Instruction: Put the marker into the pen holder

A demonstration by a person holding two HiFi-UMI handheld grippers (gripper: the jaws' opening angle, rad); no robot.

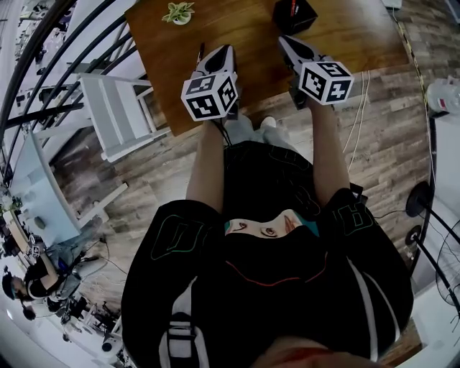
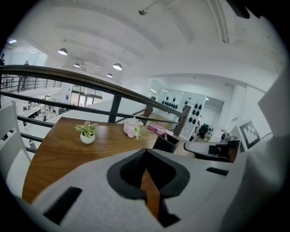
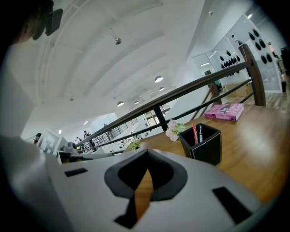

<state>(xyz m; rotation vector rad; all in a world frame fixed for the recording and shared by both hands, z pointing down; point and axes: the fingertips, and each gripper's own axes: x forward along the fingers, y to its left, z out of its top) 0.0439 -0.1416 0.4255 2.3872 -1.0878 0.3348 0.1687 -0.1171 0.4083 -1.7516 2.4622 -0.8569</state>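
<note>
A black pen holder [image 1: 295, 16] stands on the wooden table [image 1: 244, 50] at its far right. A red marker [image 3: 195, 133] stands upright inside the pen holder [image 3: 205, 146], beside a dark pen [image 3: 200, 132]. My right gripper [image 1: 289, 44] hovers just short of the holder, jaws shut with nothing between them. To its left, over the table's near edge, my left gripper [image 1: 215, 57] is also shut and holds nothing. From the left gripper view the holder [image 2: 165, 143] lies ahead to the right, with the red marker [image 2: 166, 134] poking out.
A small potted plant [image 1: 178, 13] sits at the table's far left. Pale flowers [image 2: 132, 127] and a pink book [image 3: 224, 111] lie near the railing behind the holder. A white chair [image 1: 115, 115] stands left of the table.
</note>
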